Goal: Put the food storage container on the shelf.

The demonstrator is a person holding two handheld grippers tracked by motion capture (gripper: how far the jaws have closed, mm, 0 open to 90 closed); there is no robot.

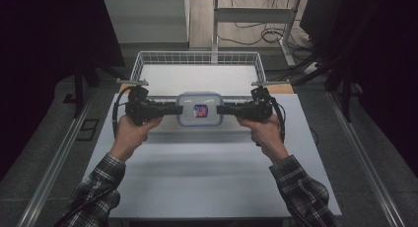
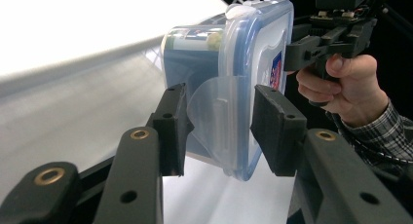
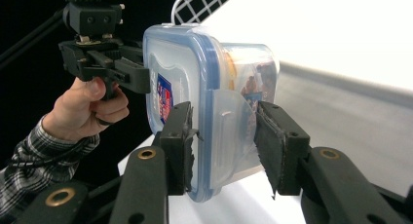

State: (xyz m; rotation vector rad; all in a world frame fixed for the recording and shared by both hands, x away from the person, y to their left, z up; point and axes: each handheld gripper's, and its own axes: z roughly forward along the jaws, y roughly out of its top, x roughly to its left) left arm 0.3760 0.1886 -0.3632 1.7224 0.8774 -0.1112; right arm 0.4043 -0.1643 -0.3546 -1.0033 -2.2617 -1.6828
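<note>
A clear plastic container [image 1: 199, 108] with a blue-rimmed lid is held between the two grippers above the white table [image 1: 207, 172], just in front of the white wire basket [image 1: 197, 59]. In the high view it is seen lid-up, with a small red and blue label on top. The left gripper [image 1: 170, 108] is clamped on the container's left end and the right gripper [image 1: 224, 109] on its right end, each reaching in level from its side.

In the left gripper view, the translucent latch flap [image 2: 214, 117] and the lid edge are gripped between the black pads [image 2: 272, 126]; the right hand [image 2: 346, 90] is seen beyond, at the far end of the container. In the right gripper view, the same kind of flap [image 3: 229, 131] is pinched between the pads [image 3: 178, 141], and the left hand [image 3: 85, 112] is visible behind. Something coloured is packed inside the container, though what it is cannot be made out through the wall. Plaid sleeves [image 1: 300, 187] are worn on both forearms.
</note>
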